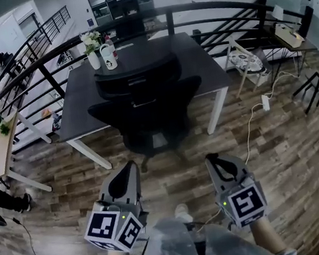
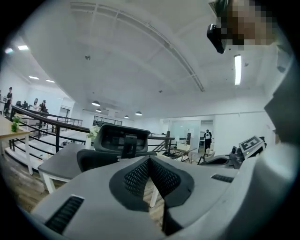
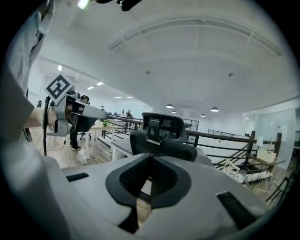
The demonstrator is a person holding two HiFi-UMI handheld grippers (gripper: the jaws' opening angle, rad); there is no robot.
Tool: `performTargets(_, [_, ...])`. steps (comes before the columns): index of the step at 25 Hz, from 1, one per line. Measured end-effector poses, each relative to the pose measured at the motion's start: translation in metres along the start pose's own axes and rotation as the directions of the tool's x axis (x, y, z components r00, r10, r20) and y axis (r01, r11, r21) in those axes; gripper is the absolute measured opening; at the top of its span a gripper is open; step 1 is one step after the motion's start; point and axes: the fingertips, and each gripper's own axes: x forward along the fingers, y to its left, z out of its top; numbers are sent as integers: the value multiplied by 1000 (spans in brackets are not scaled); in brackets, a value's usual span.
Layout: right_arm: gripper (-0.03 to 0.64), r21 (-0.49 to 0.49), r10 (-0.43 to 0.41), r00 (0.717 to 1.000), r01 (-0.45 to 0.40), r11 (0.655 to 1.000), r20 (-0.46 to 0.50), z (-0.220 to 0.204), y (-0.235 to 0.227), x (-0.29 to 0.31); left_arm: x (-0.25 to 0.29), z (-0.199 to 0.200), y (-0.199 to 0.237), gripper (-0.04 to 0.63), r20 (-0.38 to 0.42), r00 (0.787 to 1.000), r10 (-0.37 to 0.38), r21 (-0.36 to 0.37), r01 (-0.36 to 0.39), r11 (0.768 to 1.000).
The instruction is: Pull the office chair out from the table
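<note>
Approach step. Office chair [image 1: 145, 105] sits tucked at the desk's [image 1: 194, 61] near edge, back twd person. L gripper [image 1: 131, 166] & R gripper [image 1: 211, 158]: jaws pressed together, empty, short of chair. Next, prob: open jaws, clamp backrest, pull.

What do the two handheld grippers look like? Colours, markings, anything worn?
The left gripper and right gripper have light grey tapered shells with black textured pads. Each carries a cube with black-and-white square markers and a small green light. The person wears grey clothing.
</note>
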Motion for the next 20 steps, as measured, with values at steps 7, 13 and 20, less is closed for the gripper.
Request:
performTargets(7, [5, -112, -29, 999, 26, 993, -27, 6, -39, 59, 51, 15, 49, 14, 12, 1000, 28, 179, -29, 983])
performTargets(13, [6, -206, -77, 996, 69, 976, -34, 5, -76, 102, 87, 16, 99, 14, 14, 992, 124, 289, -122, 949])
performTargets(20, [91, -411, -115, 991, 79, 908, -62, 4, -120, 157, 114, 7, 157, 15, -29, 972, 232, 473, -191, 860])
